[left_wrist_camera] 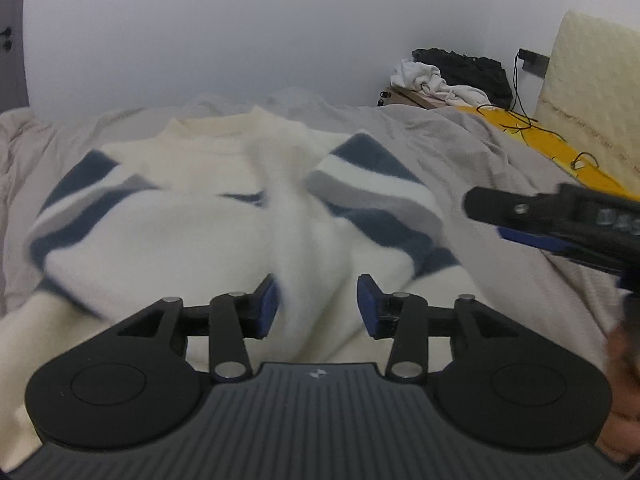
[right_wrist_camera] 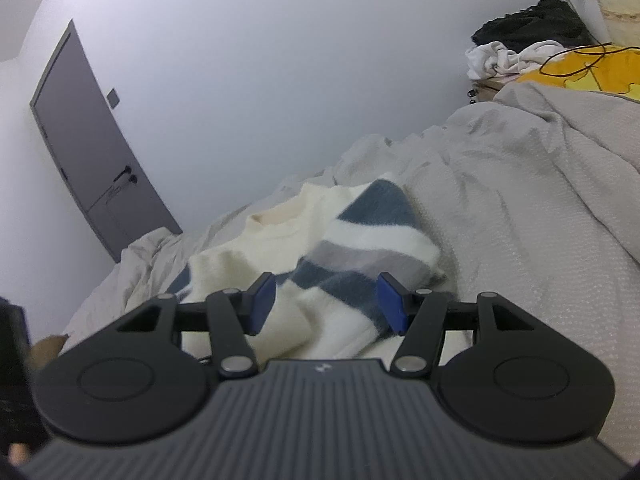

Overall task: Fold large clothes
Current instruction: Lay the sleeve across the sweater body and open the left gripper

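From your left wrist camera, your left gripper (left_wrist_camera: 317,306) hangs low over the cream sweater (left_wrist_camera: 224,216), its blue pads (left_wrist_camera: 269,307) standing apart with a soft ridge of the knit rising in the gap between them. The pads do not press on the cloth, so this gripper is released and holds nothing. The sweater lies spread on the grey bedcover (left_wrist_camera: 480,152), collar toward the far wall, and both striped sleeves are folded in over the body: one sleeve (left_wrist_camera: 372,188) on the right of the picture, banded blue, white and grey, the other at the left. Your right gripper (left_wrist_camera: 552,216) reaches in from the right edge, above the bedcover just beside the sweater. Farther back sit a heap of white and black clothes (left_wrist_camera: 444,80), a yellow sheet (left_wrist_camera: 560,148) with thin cables across it, and a pale foam pillow (left_wrist_camera: 592,92) propped upright.

From your right wrist camera, your right gripper (right_wrist_camera: 327,304) also has its pads (right_wrist_camera: 390,302) parted, and nothing is clamped; the folded striped sleeve (right_wrist_camera: 372,252) lies just beyond and between the fingers. The sweater (right_wrist_camera: 260,248) rests on the rumpled bedcover (right_wrist_camera: 520,200). A grey door (right_wrist_camera: 92,148) stands in the white wall at the left. A bit of your hand (right_wrist_camera: 46,350) shows at the left edge.
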Tool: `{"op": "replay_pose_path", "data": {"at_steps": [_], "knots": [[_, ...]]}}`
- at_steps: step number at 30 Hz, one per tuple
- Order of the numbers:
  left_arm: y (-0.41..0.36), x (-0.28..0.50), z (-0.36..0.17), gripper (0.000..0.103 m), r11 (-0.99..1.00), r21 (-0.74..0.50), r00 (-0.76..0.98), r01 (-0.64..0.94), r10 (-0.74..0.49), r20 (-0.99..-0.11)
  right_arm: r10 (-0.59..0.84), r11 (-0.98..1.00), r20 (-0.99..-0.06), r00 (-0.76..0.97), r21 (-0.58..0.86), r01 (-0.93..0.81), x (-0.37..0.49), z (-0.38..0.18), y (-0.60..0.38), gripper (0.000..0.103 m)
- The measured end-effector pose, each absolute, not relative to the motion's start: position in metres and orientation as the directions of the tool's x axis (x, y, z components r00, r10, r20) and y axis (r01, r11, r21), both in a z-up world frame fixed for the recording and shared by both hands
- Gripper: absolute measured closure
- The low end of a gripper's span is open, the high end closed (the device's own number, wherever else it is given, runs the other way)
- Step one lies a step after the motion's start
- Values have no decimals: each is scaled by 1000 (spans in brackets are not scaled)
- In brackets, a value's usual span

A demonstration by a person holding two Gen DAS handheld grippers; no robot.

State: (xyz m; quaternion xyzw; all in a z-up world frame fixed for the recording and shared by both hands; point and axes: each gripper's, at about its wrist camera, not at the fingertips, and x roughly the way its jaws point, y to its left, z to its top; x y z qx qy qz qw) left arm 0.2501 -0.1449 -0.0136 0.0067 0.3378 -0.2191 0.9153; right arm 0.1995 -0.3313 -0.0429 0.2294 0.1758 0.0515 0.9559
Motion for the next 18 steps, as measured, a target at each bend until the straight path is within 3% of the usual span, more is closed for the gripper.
{"op": "replay_pose_path", "data": {"at_steps": [3,11,15,18], "knots": [[-119,237,-2,48,897,-186,667,401,-425,-612,196,894,-315,929,446,-37,201,-45,-325,43],[-48,216,11,48,927,-228,709,297,-374,-598,273,901,-300,914,414,-134,198,-41,-297,43],[-20,217,10,48,943,-253,720,215,-328,-611,257,924,-298,919,355,-143,194,-38,-285,43],[-2,222,9,48,953,-257,721,162,-292,-628,193,959,-359,913,267,-98,199,-44,-276,44]]}}
